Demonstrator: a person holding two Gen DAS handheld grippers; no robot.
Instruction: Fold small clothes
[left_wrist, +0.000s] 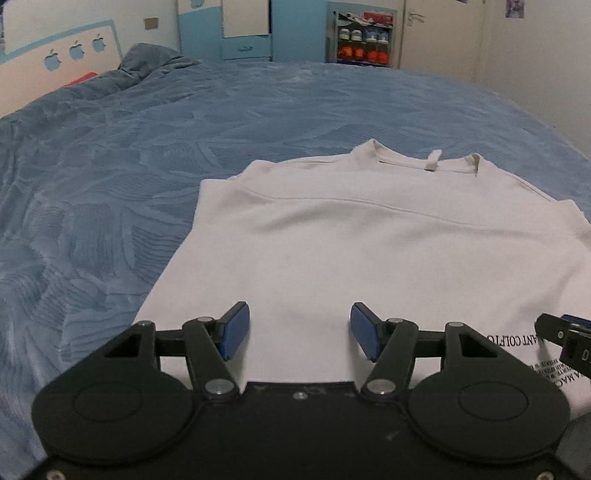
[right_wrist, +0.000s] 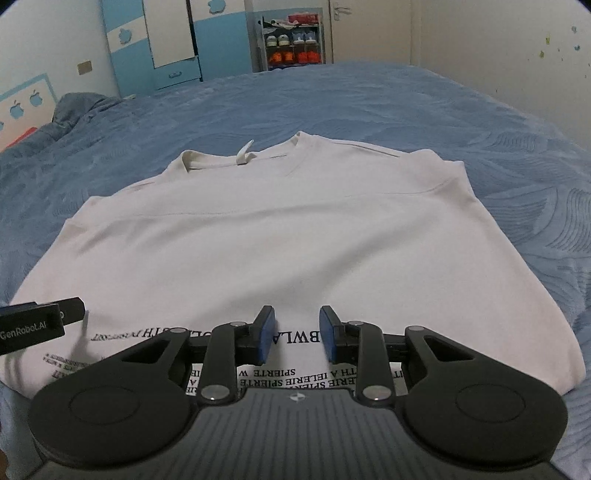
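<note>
A white T-shirt (left_wrist: 354, 236) lies flat on the blue bedspread, collar at the far end, sleeves folded in, black lettering along the near hem. The same T-shirt (right_wrist: 280, 229) fills the middle of the right wrist view. My left gripper (left_wrist: 299, 332) hovers open over the shirt's near left part, nothing between its blue pads. My right gripper (right_wrist: 297, 334) stands open with a narrower gap above the printed hem, holding nothing. The right gripper's tip (left_wrist: 565, 339) shows at the right edge of the left view, and the left gripper's body (right_wrist: 37, 325) at the left edge of the right view.
The blue bedspread (left_wrist: 110, 192) stretches wide on all sides of the shirt. A bunched blue duvet (left_wrist: 147, 62) lies at the far left near the headboard. Beyond the bed stand a blue wardrobe (right_wrist: 166, 44) and a shoe rack (right_wrist: 291, 40).
</note>
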